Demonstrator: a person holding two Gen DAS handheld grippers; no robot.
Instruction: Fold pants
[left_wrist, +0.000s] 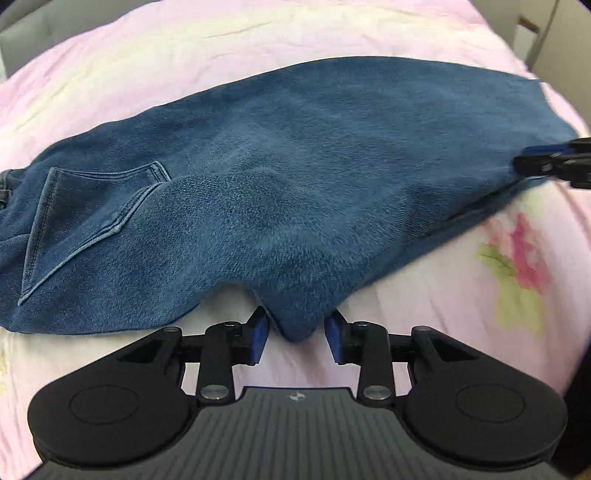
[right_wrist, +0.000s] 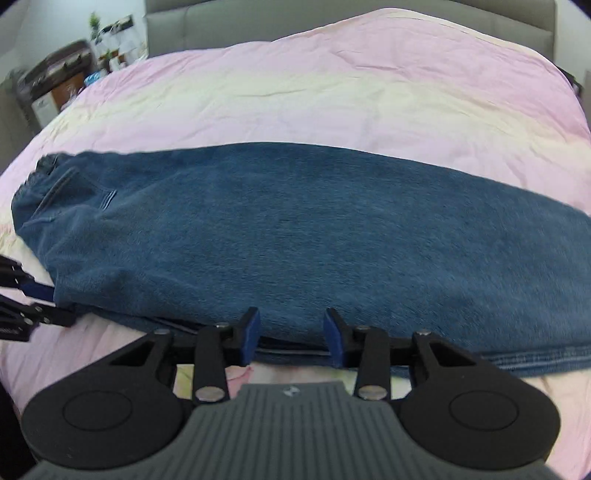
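Blue jeans (left_wrist: 280, 177) lie folded lengthwise across a pink bedspread (left_wrist: 184, 48), waistband and back pocket (left_wrist: 92, 206) at the left. My left gripper (left_wrist: 296, 334) is open, its blue pads either side of a pointed corner of denim at the near edge. My right gripper (right_wrist: 291, 334) is open at the near edge of the jeans (right_wrist: 295, 229), fabric lying between its pads. The right gripper also shows at the right edge of the left wrist view (left_wrist: 546, 162). The left gripper shows at the left edge of the right wrist view (right_wrist: 33, 302).
The pink and cream bedspread (right_wrist: 332, 85) has a flower print (left_wrist: 517, 254) near the front right. A grey headboard (right_wrist: 332, 18) stands behind the bed. A cluttered dresser (right_wrist: 62, 81) stands at the far left.
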